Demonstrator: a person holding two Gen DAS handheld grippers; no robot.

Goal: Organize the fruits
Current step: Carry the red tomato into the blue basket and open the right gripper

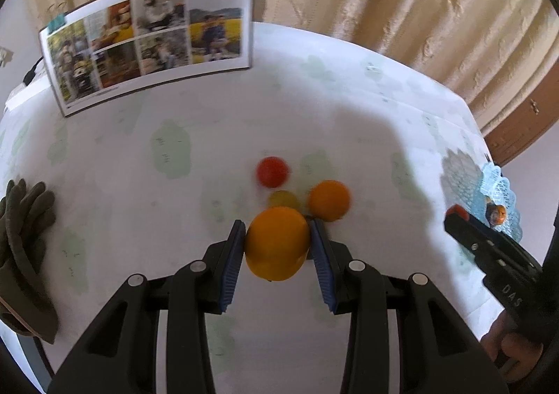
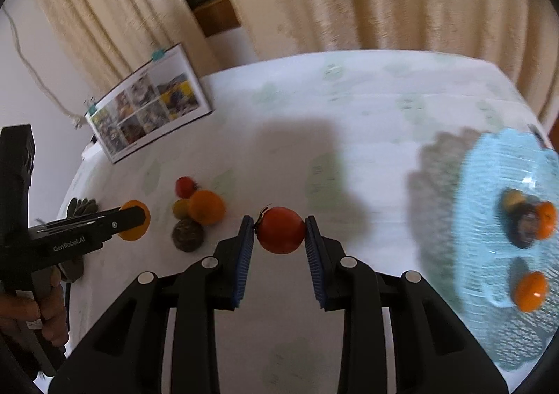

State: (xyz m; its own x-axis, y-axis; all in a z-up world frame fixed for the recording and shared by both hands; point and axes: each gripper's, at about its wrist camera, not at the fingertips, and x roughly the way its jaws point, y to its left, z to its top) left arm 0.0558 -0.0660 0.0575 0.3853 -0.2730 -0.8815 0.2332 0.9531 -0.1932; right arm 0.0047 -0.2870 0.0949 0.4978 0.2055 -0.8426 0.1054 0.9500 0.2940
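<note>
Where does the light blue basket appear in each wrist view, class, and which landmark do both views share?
Left wrist view: light blue basket at the far right edge, mostly cut off.
Right wrist view: the basket fills the right side, fruit inside.
Shared landmark: the clipped photo book standing at the table's back.

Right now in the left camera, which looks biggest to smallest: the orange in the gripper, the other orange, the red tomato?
1. Held orange, though it's nearest the camera.
2. Other orange.
3. Red tomato.
</note>
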